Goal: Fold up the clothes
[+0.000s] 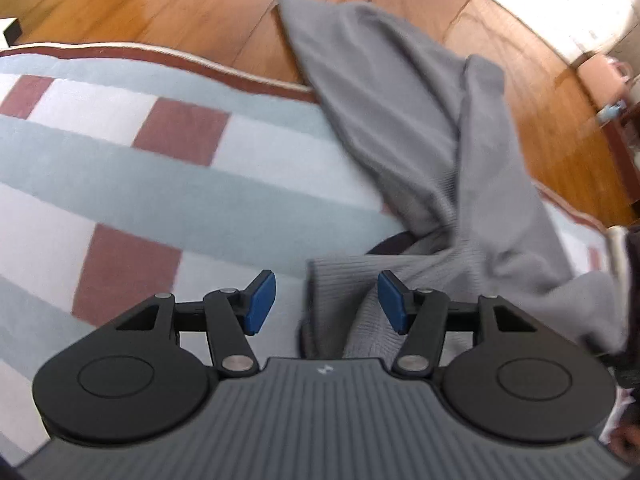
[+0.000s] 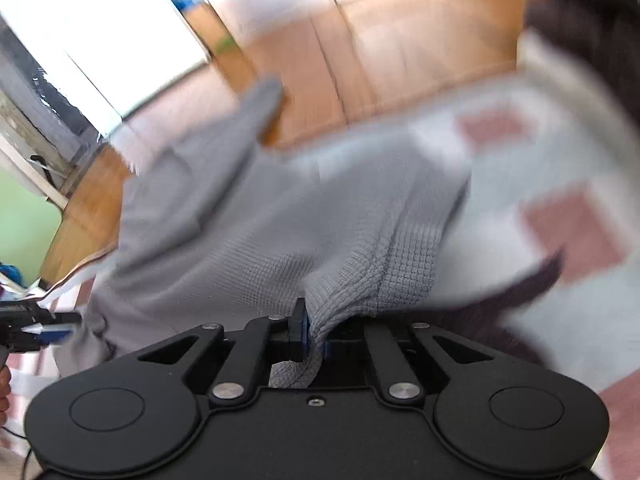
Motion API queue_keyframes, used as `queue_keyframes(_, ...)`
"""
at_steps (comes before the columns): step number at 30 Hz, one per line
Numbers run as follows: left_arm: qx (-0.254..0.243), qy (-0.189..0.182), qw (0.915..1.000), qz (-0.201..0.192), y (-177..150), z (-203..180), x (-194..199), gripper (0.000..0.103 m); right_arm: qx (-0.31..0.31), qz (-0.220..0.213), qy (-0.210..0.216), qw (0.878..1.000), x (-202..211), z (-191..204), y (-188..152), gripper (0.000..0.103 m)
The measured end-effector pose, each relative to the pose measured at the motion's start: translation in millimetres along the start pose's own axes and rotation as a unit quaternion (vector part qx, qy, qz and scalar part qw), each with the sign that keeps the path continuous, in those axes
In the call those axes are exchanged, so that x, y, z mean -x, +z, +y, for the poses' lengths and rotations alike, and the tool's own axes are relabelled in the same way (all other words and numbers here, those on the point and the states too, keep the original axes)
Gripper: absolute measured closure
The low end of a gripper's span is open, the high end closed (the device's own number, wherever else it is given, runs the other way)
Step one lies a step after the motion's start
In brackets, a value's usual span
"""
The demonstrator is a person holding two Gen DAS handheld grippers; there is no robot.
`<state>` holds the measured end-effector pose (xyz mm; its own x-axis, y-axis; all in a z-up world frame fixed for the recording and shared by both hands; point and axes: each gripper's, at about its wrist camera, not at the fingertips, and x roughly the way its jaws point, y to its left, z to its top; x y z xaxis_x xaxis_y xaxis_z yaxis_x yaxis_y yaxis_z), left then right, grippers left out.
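A checked blanket (image 1: pixel 120 152) covers the bed; the grey knit garment (image 1: pixel 400 100) trails over its far edge. Right hand-held gripper (image 2: pixel 314 334) pinches its ribbed hem; left hand-held gripper (image 1: pixel 326 300), spread, should probably close on fabric.

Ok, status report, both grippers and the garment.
Left gripper open, grey garment partly between its blue pads. Right gripper shut on bunched garment edge. Garment trails across checked blanket. No obstruction visible.

garment: grey knit top (image 1: pixel 420 128) | state: unfolded, bunched w/ twisted folds (waffle texture) | pose: draped, one ribbed edge lifted | loc: on striped bed cover, far end over bed edge
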<state>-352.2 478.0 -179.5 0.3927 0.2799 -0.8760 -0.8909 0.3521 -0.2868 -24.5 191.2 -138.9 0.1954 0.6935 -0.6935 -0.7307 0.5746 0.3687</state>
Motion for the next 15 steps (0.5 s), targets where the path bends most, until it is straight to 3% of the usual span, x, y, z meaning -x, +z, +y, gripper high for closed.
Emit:
queue_keyframes(2, -0.008, 0.019, 0.9998, 0.002, -1, -2, -3, 0.047, 0.066, -0.041, -0.048, 0.996, 24, 15, 7, 0.096)
queue_keyframes(4, -0.015, 0.022, 0.9996, 0.009, -2, -4, -9, 0.047, 0.126, -0.046, -0.084, 0.987, 33, 21, 10, 0.096)
queue_keyframes(8, -0.026, -0.017, 0.9989, 0.034, -5, -12, -19, 0.047, 0.13, 0.005, -0.106, 0.986, 14, 4, 3, 0.092)
queue_keyframes(12, -0.059, -0.026, 0.9976, 0.026, -11, -27, -20, 0.046, 0.117, 0.018, -0.117, 0.986, 10, -2, 0, 0.072)
queue_keyframes(13, -0.07, -0.029, 0.9969, 0.022, -11, -32, -20, 0.045, 0.114, 0.022, -0.12, 0.986, 9, -3, -1, 0.063)
queue_keyframes(15, -0.094, -0.036, 0.9948, 0.014, -12, -40, -19, 0.038, 0.107, 0.028, -0.126, 0.986, 8, -6, -3, 0.05)
